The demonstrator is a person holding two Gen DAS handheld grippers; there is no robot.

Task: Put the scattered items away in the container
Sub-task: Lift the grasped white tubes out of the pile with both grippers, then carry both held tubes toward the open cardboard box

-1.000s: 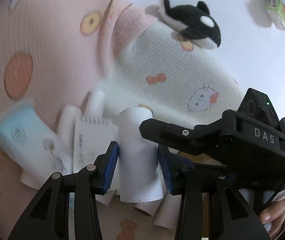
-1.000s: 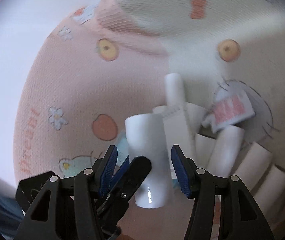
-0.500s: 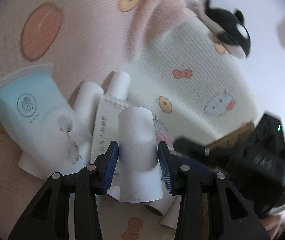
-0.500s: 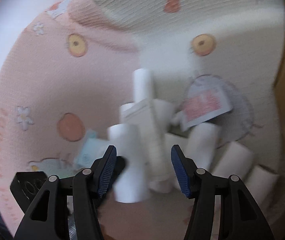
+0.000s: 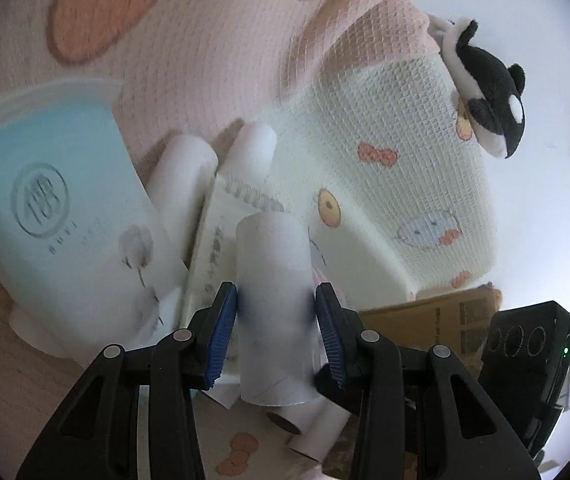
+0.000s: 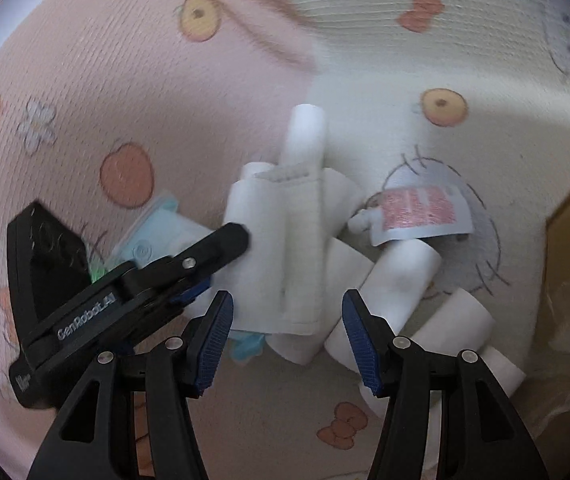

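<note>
Between the blue pads of the left hand-held gripper (image 5: 277,332) sits a white paper tube (image 5: 271,304). The pads squeeze it on both sides, near its lower half, so it cannot slip or roll while it hangs over the pile. The tube stands almost straight up in the grip, which looks like a good way to drop it in end first.

Just under and past that tube is the soft fabric basket (image 5: 425,168), pink on one side and cream on the other, with little bows and fruit printed on it. Other white tubes (image 6: 401,280) already lie inside, crossing each other. A blue and white packet (image 5: 57,216) leans to the left of the held tube, and a small notepad (image 5: 221,248) rests right behind it. A pink and white sachet (image 6: 421,212) lies farther back among the tubes.

The right hand-held gripper (image 6: 287,340) has its jaws apart with nothing between them. It points down over the pile, maybe ready to help or to pick something next.

Past the basket's far rim a black and white toy whale (image 5: 489,108) lies outside on the pale surface, so it probably still needs tidying.
</note>
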